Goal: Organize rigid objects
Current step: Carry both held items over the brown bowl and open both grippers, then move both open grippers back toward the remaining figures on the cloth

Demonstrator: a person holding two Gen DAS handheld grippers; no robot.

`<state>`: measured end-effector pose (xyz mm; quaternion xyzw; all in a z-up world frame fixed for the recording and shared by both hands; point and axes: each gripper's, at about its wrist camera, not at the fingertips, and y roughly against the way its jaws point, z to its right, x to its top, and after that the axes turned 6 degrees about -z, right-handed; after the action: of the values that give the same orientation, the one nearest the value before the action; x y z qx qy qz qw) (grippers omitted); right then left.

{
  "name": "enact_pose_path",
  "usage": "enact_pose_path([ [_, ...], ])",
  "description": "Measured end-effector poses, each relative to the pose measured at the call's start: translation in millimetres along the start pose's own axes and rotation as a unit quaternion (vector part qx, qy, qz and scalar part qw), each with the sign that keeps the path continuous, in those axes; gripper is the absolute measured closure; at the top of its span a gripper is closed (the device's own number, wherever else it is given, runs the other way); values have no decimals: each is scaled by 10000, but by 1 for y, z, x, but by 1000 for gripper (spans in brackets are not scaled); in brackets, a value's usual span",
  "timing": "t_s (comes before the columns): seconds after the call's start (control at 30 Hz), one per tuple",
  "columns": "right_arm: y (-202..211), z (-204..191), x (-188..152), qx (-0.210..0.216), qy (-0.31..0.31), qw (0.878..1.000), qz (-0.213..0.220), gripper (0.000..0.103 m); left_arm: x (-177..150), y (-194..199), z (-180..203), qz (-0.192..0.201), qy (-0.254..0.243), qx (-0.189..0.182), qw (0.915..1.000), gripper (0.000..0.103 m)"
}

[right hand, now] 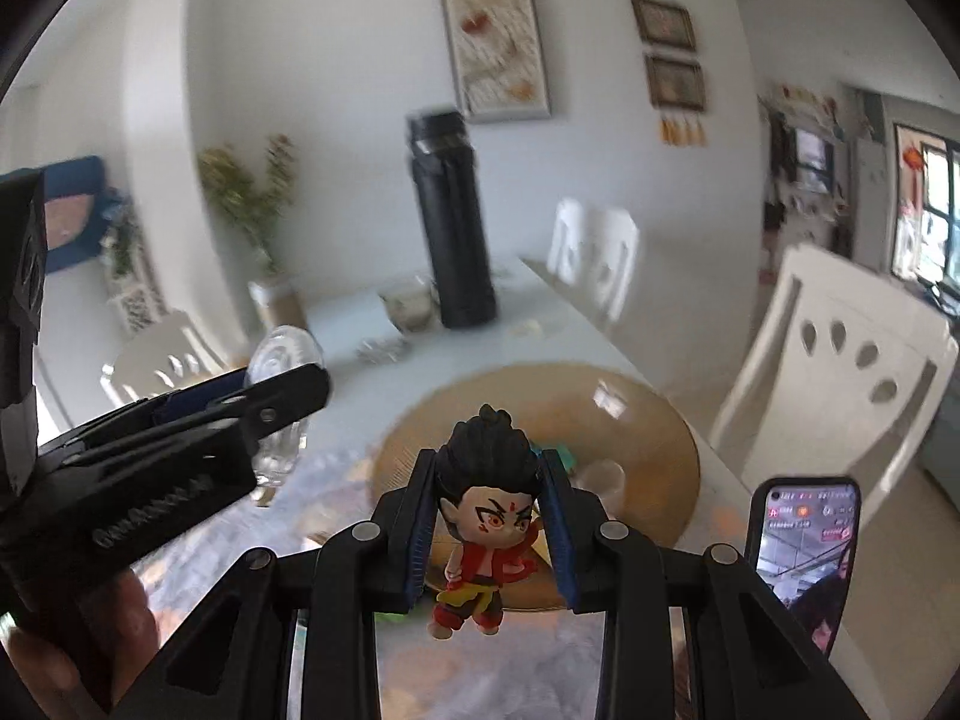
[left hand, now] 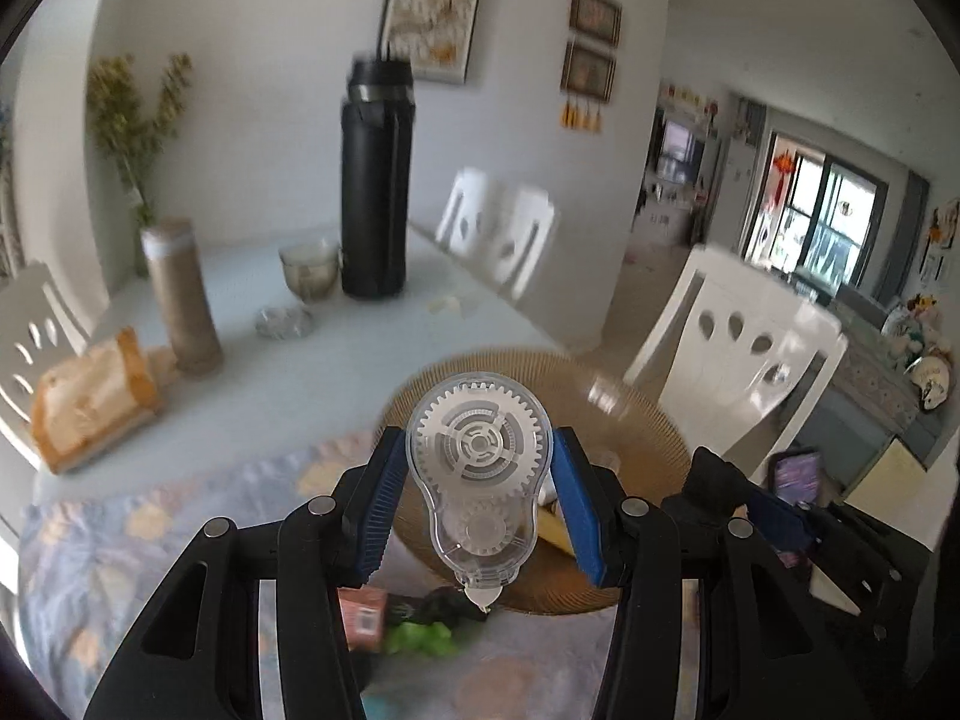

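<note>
My left gripper (left hand: 477,468) is shut on a clear plastic correction-tape dispenser (left hand: 478,480) with white gears inside, its tip pointing down toward me. It hangs above the near rim of a round woven tray (left hand: 636,414). My right gripper (right hand: 489,516) is shut on the head of a small toy figure (right hand: 486,516) with black hair, a red vest and red trousers, held above the same woven tray (right hand: 630,438). The left gripper (right hand: 288,390) with the clear dispenser also shows at the left of the right wrist view.
A tall black flask (left hand: 375,180), a tan bottle (left hand: 180,294), a glass bowl (left hand: 309,270), a bread bag (left hand: 90,402) and a vase of dried plants (left hand: 138,138) stand on the white table (left hand: 252,324). White chairs (left hand: 744,360) line its right side. A phone (right hand: 804,558) sits at lower right.
</note>
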<state>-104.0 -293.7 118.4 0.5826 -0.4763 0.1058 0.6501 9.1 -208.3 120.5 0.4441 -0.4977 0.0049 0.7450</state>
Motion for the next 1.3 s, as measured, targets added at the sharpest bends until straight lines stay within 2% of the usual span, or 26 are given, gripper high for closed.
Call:
enact_pose_path([
  [0.1,-26,8,-5,-139,-107,9991,-397,71,-9,-32,4,-319,31,-56,9995,57],
  [0.3,-53,23,-12,-267,-227,9961,-814,71,-15,-57,7,-586,42,-116,9982,56],
  [0.33,-55,24,-13,-274,-274,9955,-859,71,-15,-59,8,-612,31,-112,9981,54],
  [0.4,-64,29,-11,-171,-326,9946,-971,70,-15,-54,7,-600,31,-10,9982,20],
  [0.43,-64,29,-10,-129,-318,9945,-992,65,-14,-51,4,-515,68,23,9986,18],
  [0.47,-61,29,-9,-137,-292,9951,-936,57,-16,-42,-1,-365,124,77,9992,18],
  [0.57,-42,18,-10,-266,-96,9979,-582,45,-23,-16,-18,-219,243,114,9994,18],
  [0.7,-16,-11,-17,98,293,9990,-331,39,-43,23,-50,-45,608,248,9978,18],
  [0.77,-9,-29,-25,289,520,9977,-325,38,-59,42,-66,34,796,428,9959,18],
  [0.9,0,-73,-52,814,1097,9896,-448,38,-98,67,-99,86,1137,1221,9859,18],
  [1.03,-13,-108,-86,1003,1575,9803,-639,36,-131,65,-132,-82,1448,1728,9742,18],
  [1.1,-24,-118,-100,1008,1751,9777,-576,36,-144,54,-142,-194,1522,1883,9700,18],
  [1.2,-39,-124,-118,893,1951,9754,-509,36,-160,38,-155,-275,1705,1725,9697,18],
  [1.3,-52,-126,-130,828,2057,9736,-545,36,-164,25,-163,-623,1892,1623,9664,18],
])
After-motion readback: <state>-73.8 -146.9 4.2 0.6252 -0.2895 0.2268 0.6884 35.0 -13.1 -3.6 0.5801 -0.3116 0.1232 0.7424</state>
